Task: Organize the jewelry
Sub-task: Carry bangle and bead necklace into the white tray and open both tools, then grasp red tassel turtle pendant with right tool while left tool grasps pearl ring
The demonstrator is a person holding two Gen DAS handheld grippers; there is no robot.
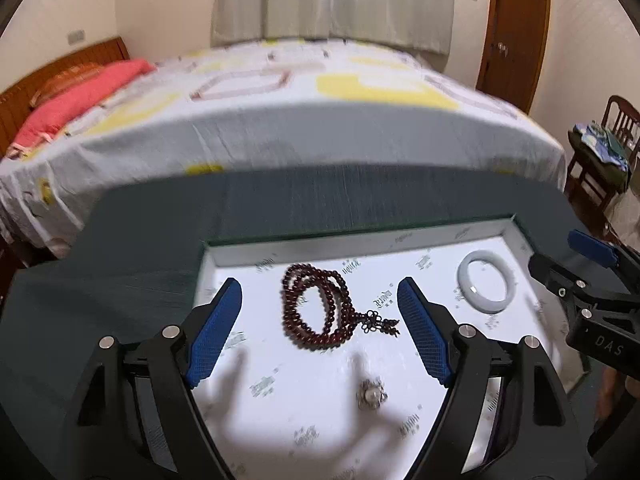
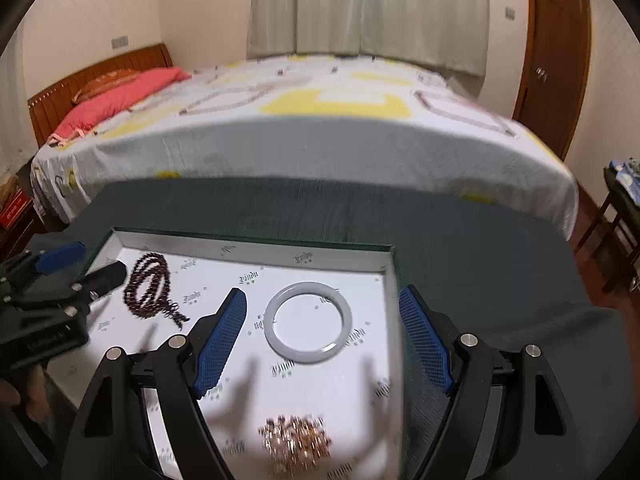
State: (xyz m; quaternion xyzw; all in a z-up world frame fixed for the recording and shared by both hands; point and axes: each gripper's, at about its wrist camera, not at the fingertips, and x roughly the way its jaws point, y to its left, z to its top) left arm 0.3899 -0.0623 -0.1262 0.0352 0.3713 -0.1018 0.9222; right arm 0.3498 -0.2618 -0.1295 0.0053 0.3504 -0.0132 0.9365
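A shallow white box (image 1: 248, 254) (image 2: 248, 250) with printed lining lies on a dark green cloth. In it a coil of dark red beads (image 1: 320, 306) (image 2: 150, 286) with a tassel lies flat, and my left gripper (image 1: 320, 302) hangs open above it, not touching. A pale grey-white bangle (image 2: 308, 326) (image 1: 487, 282) lies to the right, under my open right gripper (image 2: 322, 308). A small silver flower brooch (image 1: 372, 394) sits nearer to me. A heap of gold chain (image 2: 296, 438) lies at the box's near side.
The green cloth (image 1: 120, 248) (image 2: 460, 236) covers a table set against a bed (image 1: 280, 120) with a patterned sheet and red pillow. A wooden chair (image 1: 600, 152) with clutter stands at the right. A wooden door (image 2: 556, 48) is behind.
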